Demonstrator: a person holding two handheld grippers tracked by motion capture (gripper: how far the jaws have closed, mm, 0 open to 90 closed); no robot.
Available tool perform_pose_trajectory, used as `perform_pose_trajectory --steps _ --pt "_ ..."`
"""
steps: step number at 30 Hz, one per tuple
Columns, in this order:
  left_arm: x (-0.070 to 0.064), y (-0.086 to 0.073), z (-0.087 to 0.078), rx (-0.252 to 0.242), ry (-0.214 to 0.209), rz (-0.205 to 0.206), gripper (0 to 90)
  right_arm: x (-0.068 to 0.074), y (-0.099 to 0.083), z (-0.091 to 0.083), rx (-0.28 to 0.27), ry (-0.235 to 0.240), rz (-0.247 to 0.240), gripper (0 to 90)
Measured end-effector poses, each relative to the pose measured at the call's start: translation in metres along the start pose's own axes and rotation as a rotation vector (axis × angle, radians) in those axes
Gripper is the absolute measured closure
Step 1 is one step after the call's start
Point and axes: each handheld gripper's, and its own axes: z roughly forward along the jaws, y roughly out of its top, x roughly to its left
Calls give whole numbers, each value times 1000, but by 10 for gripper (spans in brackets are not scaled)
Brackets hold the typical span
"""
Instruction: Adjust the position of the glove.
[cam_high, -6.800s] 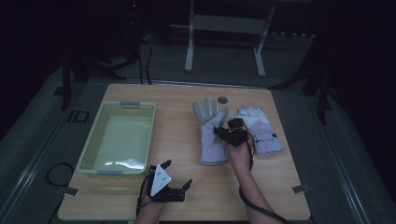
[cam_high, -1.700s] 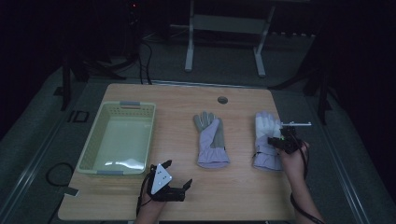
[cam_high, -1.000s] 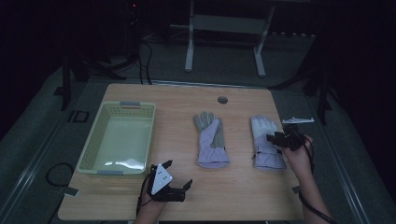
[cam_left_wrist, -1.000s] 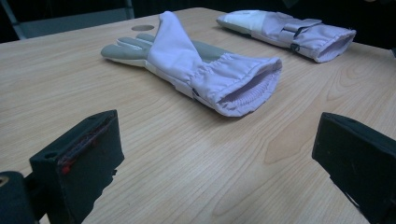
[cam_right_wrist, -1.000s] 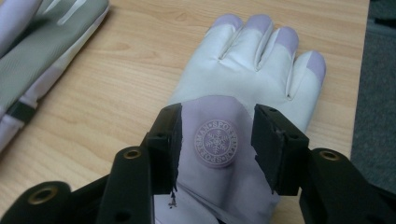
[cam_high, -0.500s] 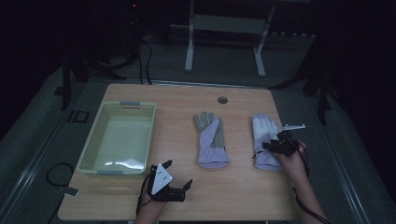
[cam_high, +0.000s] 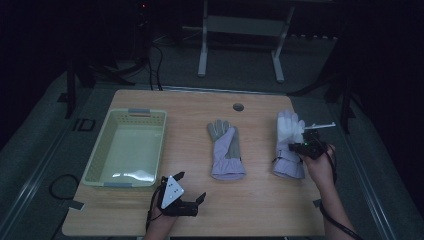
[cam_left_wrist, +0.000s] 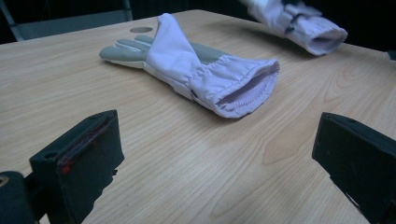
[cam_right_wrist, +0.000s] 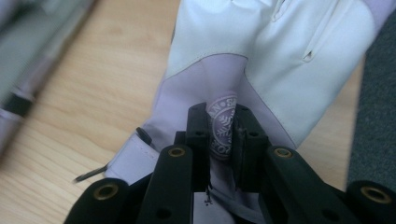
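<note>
Two lilac work gloves lie on the wooden table (cam_high: 260, 200). One glove (cam_high: 226, 149) (cam_left_wrist: 201, 70) rests flat at the table's middle, fingers pointing away, cuff toward me. The other glove (cam_high: 288, 145) (cam_right_wrist: 261, 51) is near the right edge. My right gripper (cam_high: 300, 148) (cam_right_wrist: 223, 133) is shut on a pinched fold of this right glove's lilac back, around a round printed logo. My left gripper (cam_high: 181, 202) (cam_left_wrist: 210, 186) rests low at the front left of the table, jaws wide open with nothing between them, pointing toward the middle glove's cuff.
A pale green plastic basket (cam_high: 98, 165) stands empty on the left half of the table. A round cable hole (cam_high: 238, 107) sits near the far edge. A metal stand (cam_high: 240, 30) is on the floor beyond the table. The right table edge runs close beside the right glove.
Since the oldest frame the right gripper has carried one glove from the pair at the middle to the right edge. In the last second it shifted slightly, still pinching it. The left gripper stayed put.
</note>
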Motion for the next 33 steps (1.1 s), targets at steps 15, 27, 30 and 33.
perform_pose_trajectory --steps 15,27,30,33 --pt "0 0 0 3 4 -1 18 36 45 -45 -86 24 -28 791" --pt "0 0 0 2 4 -1 19 94 76 -53 -108 72 -84 792" --pt "0 0 0 2 4 0 19 111 82 -50 -105 85 -103 792" --pt "0 0 0 0 3 -1 19 124 86 -47 -100 103 -117 791"
